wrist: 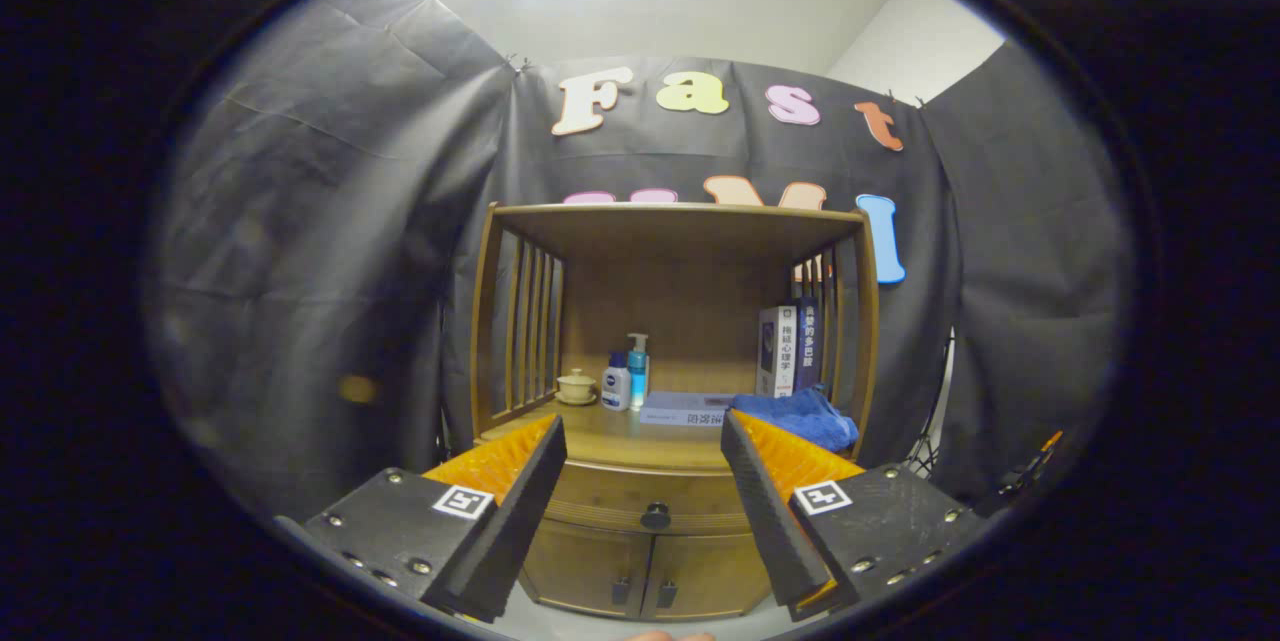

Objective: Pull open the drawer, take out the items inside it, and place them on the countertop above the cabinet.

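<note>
With fingers spread wide and empty, the gripper (643, 501) should close squarely on the wooden drawer's (640, 499) small dark round knob (655, 517) between them.

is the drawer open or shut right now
Shut: the drawer front sits flush under the countertop, its knob untouched between the open gripper fingers.

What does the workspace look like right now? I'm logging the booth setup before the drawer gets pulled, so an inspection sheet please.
Surface: wooden countertop of the cabinet, partly occupied.
Job's things: drawer shut, its knob between the fingers and beyond them, untouched.
Clutter: cup, two bottles, flat book, blue cloth, upright books.
Gripper: gripper open, holding nothing, short of the cabinet.
Cables: nothing seen.
Surroundings: black cloth wall, slatted shelf sides.
</note>
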Tool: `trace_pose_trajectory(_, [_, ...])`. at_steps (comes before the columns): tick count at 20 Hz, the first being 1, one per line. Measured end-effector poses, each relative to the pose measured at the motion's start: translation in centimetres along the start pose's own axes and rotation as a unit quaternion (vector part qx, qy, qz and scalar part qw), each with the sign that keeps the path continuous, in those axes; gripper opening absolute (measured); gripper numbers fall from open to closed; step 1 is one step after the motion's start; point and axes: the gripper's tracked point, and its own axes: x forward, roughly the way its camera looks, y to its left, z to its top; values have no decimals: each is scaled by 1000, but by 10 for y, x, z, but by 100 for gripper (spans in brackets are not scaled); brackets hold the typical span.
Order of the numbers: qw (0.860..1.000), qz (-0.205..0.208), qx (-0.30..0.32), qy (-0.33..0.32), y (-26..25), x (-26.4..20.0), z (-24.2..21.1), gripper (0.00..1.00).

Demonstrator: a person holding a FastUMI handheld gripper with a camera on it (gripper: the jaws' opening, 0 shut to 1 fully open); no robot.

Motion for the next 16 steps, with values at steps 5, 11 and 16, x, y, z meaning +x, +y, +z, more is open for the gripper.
trace_pose_trajectory(5, [1000, -4, -1, -7, -2, -3, 4, 94])
trace_pose_trajectory(11, [1000, -7, 3, -4, -3, -2, 2, 94])
trace_pose_trajectory(16, [1000, -7, 7, 6, -3, 0, -4, 94])
